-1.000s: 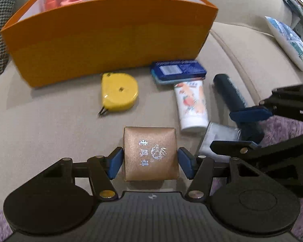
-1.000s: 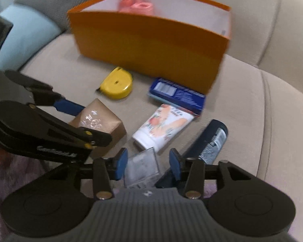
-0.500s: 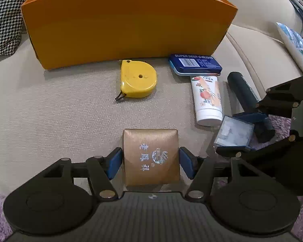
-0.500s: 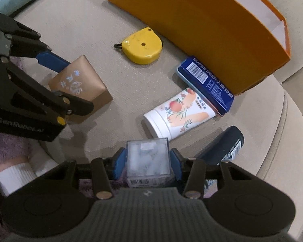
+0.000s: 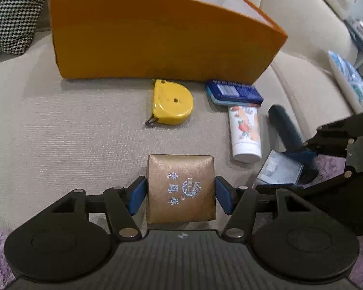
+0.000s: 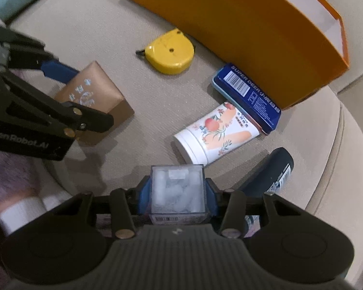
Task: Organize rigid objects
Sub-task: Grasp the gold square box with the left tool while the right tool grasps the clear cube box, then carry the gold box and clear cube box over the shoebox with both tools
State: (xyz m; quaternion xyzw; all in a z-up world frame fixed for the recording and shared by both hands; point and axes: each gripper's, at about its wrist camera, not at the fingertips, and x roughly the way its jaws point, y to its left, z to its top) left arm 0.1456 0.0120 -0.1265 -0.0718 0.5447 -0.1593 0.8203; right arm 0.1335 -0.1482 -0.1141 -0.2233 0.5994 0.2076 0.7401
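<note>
Gold box [image 5: 181, 188] sits clamped in the left gripper [image 5: 180, 194]; the right gripper [image 6: 177, 193] grips a clear box [image 6: 177, 189]. Beyond lie a yellow tape measure [image 5: 171, 105] and orange bin [image 5: 157, 46].

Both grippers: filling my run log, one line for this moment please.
left gripper: shut on gold box | right gripper: shut on clear box | orange bin: ahead

Clear box [image 6: 177, 191] newly clamped, lifted.

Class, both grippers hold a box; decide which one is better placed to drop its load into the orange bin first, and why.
Left, probably. The left gripper, clamped on the bronze box, faces the orange bin squarely. The right gripper, holding the clear box, sees it off-angle.
</note>
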